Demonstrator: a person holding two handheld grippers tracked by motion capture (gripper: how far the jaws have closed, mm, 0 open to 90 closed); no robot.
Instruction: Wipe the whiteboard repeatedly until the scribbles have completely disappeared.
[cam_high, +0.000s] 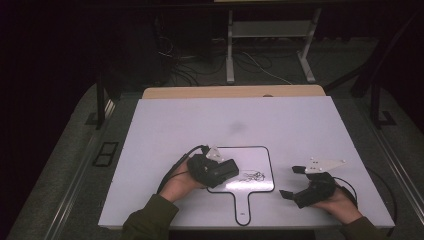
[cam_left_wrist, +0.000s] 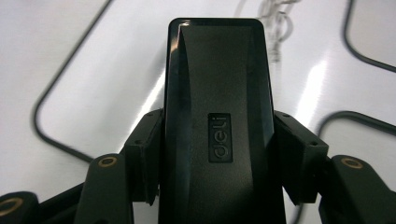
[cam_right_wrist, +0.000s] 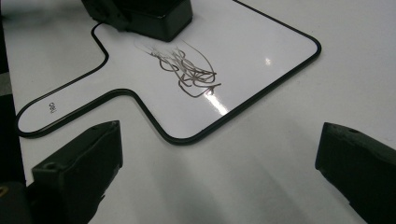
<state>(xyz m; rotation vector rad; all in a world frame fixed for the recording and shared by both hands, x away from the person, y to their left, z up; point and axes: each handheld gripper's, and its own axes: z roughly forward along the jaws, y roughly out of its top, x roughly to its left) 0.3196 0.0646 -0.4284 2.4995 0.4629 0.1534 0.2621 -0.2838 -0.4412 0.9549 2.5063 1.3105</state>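
the left gripper (cam_high: 235, 167) clamps the eraser (cam_left_wrist: 217, 116) flat on the board (cam_right_wrist: 261, 56) to wipe the scribble (cam_right_wrist: 189, 70), right gripper (cam_high: 290, 182) jaws wide, idle.

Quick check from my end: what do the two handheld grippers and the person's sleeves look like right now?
Both grippers are matte black with blocky two-jaw fingers. The left gripper and the right gripper each carry a pale grey three-cornered plate on top, dotted with small holes. A thin black cable loops back from each. Brass-coloured screws show at the jaw pivots. The sleeves are olive green.
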